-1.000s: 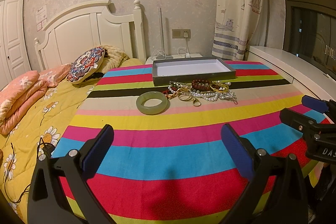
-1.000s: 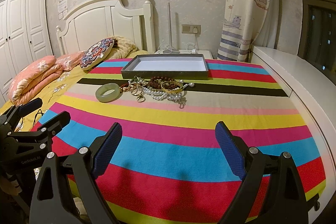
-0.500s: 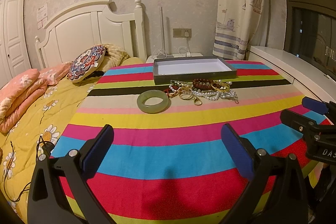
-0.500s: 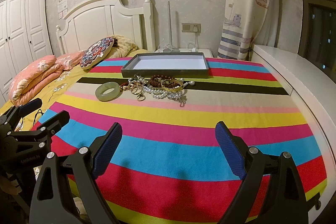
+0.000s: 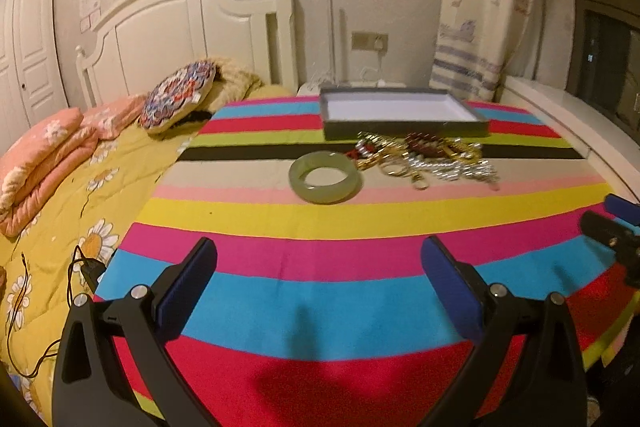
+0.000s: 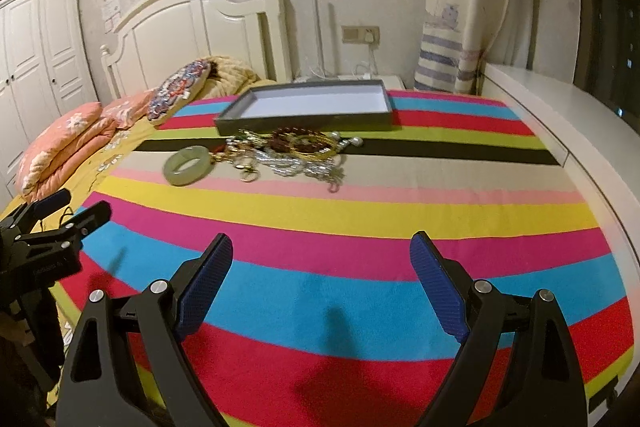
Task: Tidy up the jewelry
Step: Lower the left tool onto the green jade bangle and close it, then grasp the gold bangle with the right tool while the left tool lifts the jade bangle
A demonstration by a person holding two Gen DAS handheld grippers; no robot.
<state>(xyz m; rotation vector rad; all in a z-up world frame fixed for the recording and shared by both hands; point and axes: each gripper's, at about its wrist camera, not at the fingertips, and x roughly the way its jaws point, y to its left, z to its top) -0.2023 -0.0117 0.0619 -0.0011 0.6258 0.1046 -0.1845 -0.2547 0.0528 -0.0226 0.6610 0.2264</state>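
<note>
Bedroom w/ white headboard (image 5: 180,27), wardrobe doors at left and a curtain (image 6: 464,7) at right; a bed (image 5: 60,227) w/ yellow daisy quilt sits beside a striped cloth (image 5: 320,227) covering the worktop. Toward the far edge of the worktop lies a shallow grey tray (image 5: 404,115) w/ white inside, nothing in it. Just in front of tray, on the black and beige stripes, a tangled pile of jewelry (image 5: 432,159): gold rings, a pearl strand, dark red beads, gold bangle; blurred, can't separate pieces exactly. A pale green jade bangle (image 5: 326,178) lies flat at the pile's left end, touching or nearly touching it, can't tell which. In right wrist view the same bangle (image 6: 188,165) and pile (image 6: 288,155) sit left of centre. Left gripper (image 5: 318,283) hovers over the near stripes, fingers (image 5: 188,287) spread wide apart, holding nothing. Right gripper (image 6: 320,279) likewise, fingers (image 6: 438,283) wide apart and empty. Both well short of the jewelry. Round patterned cushion (image 5: 180,99) and pink folded blankets (image 5: 44,155) on the bed.
</note>
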